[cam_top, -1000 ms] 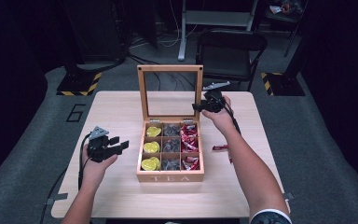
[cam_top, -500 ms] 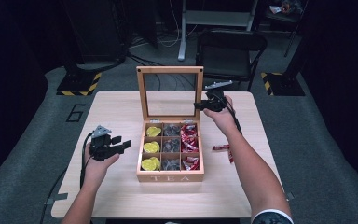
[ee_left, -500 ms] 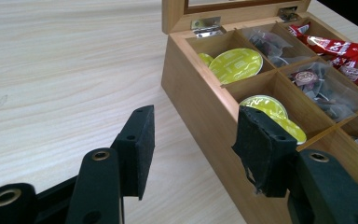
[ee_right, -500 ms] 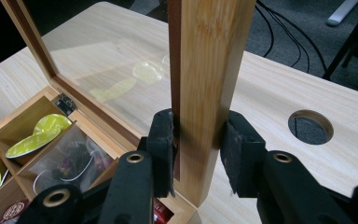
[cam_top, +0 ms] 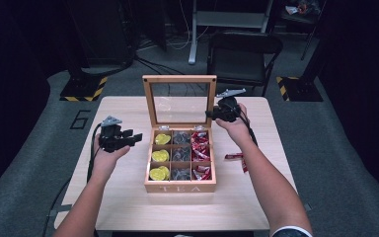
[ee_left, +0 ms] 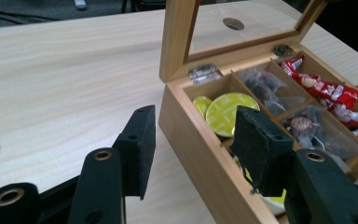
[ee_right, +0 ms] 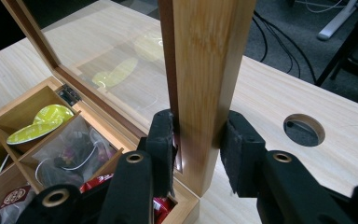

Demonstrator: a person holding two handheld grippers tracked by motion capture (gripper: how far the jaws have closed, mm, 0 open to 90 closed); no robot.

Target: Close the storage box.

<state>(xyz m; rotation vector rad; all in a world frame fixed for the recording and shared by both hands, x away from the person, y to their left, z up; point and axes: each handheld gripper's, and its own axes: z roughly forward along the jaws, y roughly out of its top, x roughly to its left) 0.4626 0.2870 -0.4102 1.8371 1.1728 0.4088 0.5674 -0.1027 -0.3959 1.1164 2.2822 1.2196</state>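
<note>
Wood, glass and shiny wrappers

The tea box (cam_top: 180,186) and table (cam_top: 128,207) are smooth pale wood. The lid (ee_right: 205,70) has a clear glass pane. Red packets (ee_left: 326,88) look glossy; gripper pads (ee_left: 142,140) are matt black.

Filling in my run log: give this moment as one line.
right gripper: shut on lid frame | left gripper: open, beside tea box | lid upright

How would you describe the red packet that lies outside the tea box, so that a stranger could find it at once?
Start at the wooden tea box marked TEA in the middle of the table. Look just to the right of the box, beside the person's right forearm: the loose red packet lies flat on the bare tabletop. The other red packets sit inside the box's right-hand compartments; this one alone lies outside.
</note>
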